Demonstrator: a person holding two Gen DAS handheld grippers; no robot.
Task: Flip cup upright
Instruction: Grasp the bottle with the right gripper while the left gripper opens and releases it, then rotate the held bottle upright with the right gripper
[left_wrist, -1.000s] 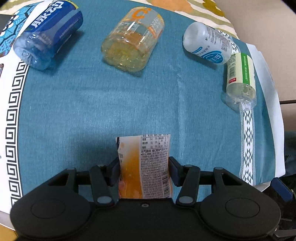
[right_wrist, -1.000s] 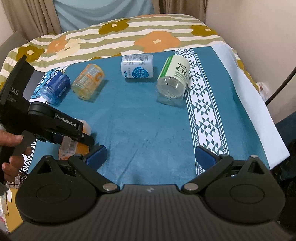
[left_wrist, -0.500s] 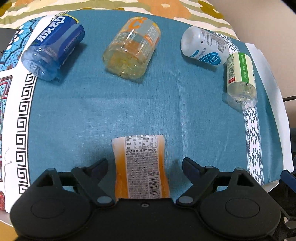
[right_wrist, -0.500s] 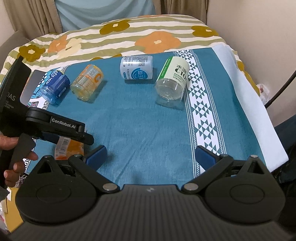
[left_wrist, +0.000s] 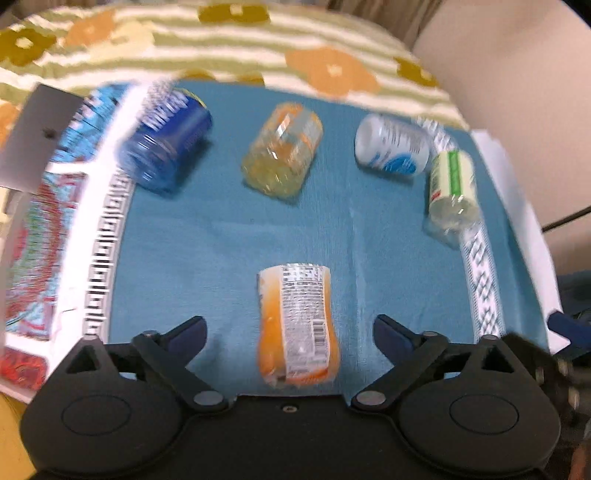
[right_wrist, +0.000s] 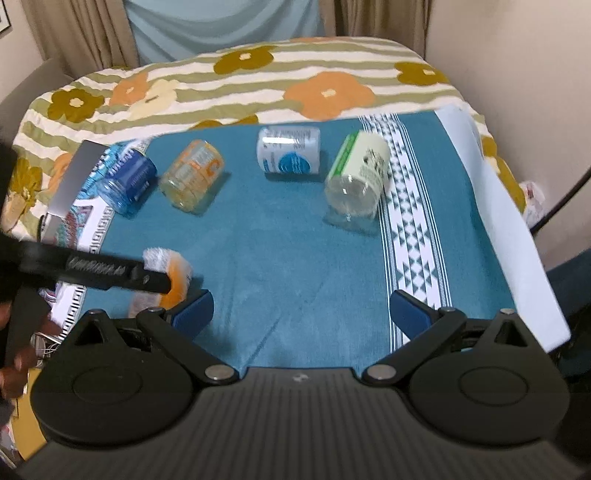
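Surface: teal cloth (right_wrist: 295, 266) laid over a floral striped bedspread (right_wrist: 258, 77); patterned white band (right_wrist: 413, 236) near the right edge, white margin (right_wrist: 495, 206) beyond it, printed panel (left_wrist: 40, 229) along the left edge. A wide bare stretch of teal lies mid-cloth.

Cups, cut from bottles: five.
- One orange-labelled cup (left_wrist: 295, 325), nearest, standing between the jaws of the left gripper (left_wrist: 290, 328), touching neither.
- One blue cup (left_wrist: 166, 144), on its side, far left, over the cloth's left border.
- One orange-tinted clear cup (left_wrist: 280, 151), on its side, far centre.
- One white-and-blue cup (left_wrist: 391, 147), on its side.
- One green-and-white cup (left_wrist: 450, 188), on its side, beside the patterned band.

Grippers: two.
- Left: jaws spread wide, holding nothing.
- Right gripper (right_wrist: 301, 310): jaws spread wide over bare cloth, holding nothing.
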